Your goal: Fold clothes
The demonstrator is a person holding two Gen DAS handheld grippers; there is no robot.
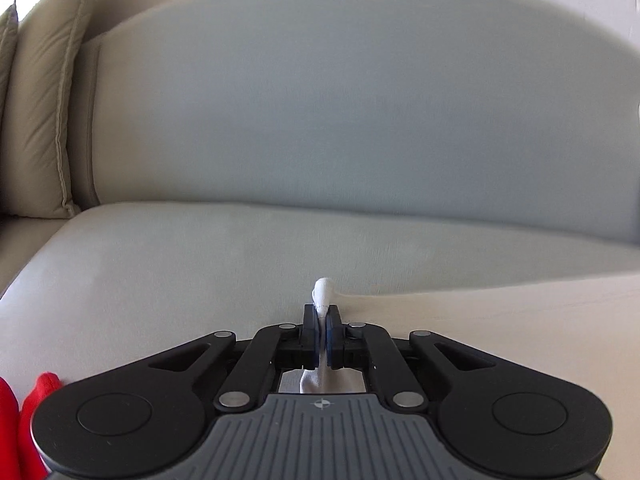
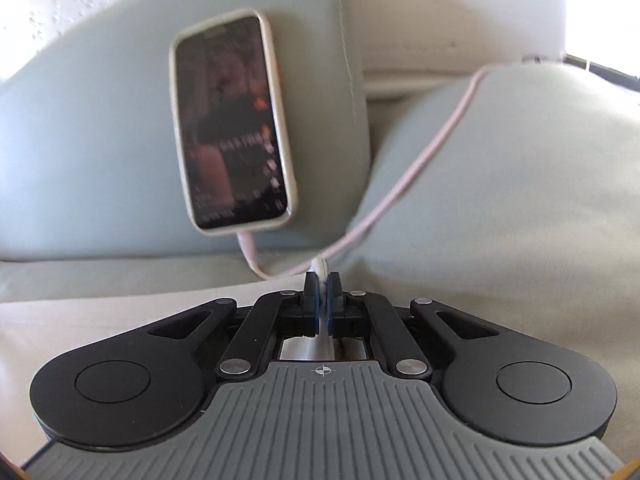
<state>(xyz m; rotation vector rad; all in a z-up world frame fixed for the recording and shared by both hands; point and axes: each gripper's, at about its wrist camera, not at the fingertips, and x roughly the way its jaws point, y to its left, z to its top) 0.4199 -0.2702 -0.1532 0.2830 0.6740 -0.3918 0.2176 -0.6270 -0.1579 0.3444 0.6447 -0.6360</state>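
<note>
— White cloth (image 1: 323, 294) is showing between which fingers?

— Both pairs. The left gripper (image 1: 322, 314) is pinching a bunched tip of it, and more of it is hanging below the jaws. The right gripper (image 2: 321, 280) is pressing together on a thin white edge (image 2: 321, 267).

— Where is the cloth lying?

— A cream sheet of fabric (image 1: 520, 320) is stretching right from the left gripper, over the sofa seat (image 1: 160, 248). Whether it is touching the seat, I cannot tell.

— What is surrounding it?

— A phone (image 2: 232, 124) is leaning on the grey backrest (image 2: 80, 140), its cable (image 2: 420, 164) trailing over a cushion (image 2: 500, 160). Something red (image 1: 24, 420) is sitting at the left view's lower-left edge, beige pillows (image 1: 44, 100) standing behind.
</note>
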